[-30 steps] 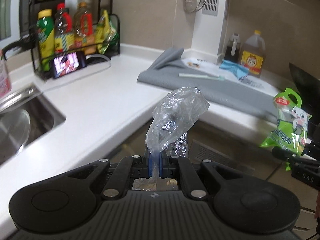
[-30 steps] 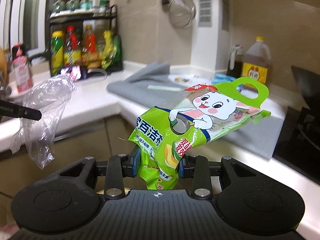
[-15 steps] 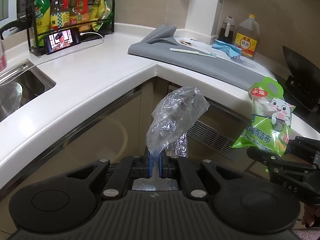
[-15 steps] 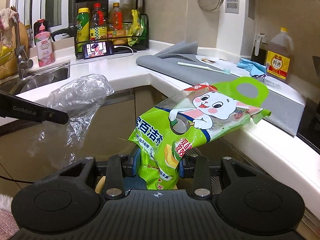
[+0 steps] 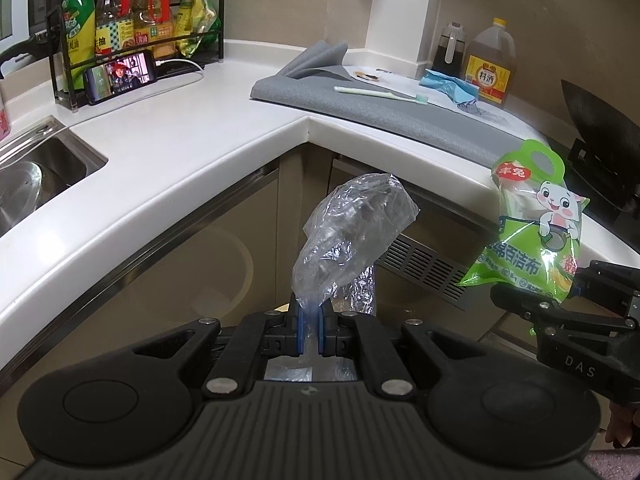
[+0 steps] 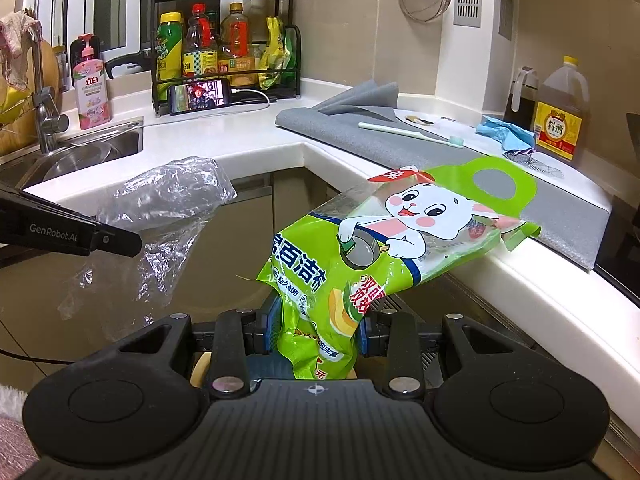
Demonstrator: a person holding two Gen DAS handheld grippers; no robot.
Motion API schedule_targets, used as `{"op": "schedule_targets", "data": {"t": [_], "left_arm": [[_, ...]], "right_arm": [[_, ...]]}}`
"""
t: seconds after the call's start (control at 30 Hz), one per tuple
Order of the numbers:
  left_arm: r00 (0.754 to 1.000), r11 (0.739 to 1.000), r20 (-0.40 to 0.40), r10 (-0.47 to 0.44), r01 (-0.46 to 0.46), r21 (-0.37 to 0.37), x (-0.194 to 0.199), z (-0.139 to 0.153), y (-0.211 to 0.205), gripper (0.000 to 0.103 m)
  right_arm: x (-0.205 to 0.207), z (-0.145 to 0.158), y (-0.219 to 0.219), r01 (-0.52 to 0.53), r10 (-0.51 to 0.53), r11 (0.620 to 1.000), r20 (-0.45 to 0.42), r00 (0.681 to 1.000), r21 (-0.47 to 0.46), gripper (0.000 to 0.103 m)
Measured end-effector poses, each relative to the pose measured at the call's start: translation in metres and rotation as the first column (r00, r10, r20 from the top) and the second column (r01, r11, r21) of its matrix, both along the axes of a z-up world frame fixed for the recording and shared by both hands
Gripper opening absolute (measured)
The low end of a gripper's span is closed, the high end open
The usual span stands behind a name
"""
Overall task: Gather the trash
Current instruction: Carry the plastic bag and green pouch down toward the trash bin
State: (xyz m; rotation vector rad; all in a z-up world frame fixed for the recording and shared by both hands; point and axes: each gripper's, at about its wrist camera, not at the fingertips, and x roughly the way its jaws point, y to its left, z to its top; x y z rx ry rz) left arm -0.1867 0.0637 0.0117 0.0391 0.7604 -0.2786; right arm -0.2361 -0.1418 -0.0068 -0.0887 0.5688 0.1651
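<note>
- Left gripper (image 5: 309, 322) has its blue pads pinched tight on the bottom of a crumpled clear plastic bag (image 5: 354, 232), which stands up from the jaws in front of the white L-shaped countertop (image 5: 192, 152), below its inner corner.
- Right gripper (image 6: 316, 330) clamps the lower end of a green plastic pouch printed with a white cartoon rabbit (image 6: 400, 240); the pouch leans up and to the right, its handle hole reaching over the countertop's front edge.
- From the left wrist view, that same pouch hangs to the right of the clear bag, well apart from it, level with the countertop's edge.
- On the countertop lies a grey foam mat (image 5: 400, 112) with a pale green toothbrush (image 5: 380, 93) on it; a crumpled blue wrapper (image 5: 450, 86) sits at the mat's far side, beside an amber bottle with a yellow cap (image 5: 490, 68).
- At the countertop's far left end: a steel sink (image 6: 80, 152), with a black wire rack of bottles (image 6: 224, 52) behind.
</note>
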Motion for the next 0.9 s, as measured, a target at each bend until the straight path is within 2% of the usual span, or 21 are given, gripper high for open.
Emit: {"op": "schedule_targets", "data": {"t": [0.9], "left_arm": [[1.000, 1.000, -0.025, -0.011, 0.012, 0.013, 0.0032, -0.0082, -0.0035, 0.006]], "right_arm": [[0.0082, -0.0046, 0.0011, 0.000, 0.000, 1.000, -0.043, 0.999, -0.002, 0.038]]}}
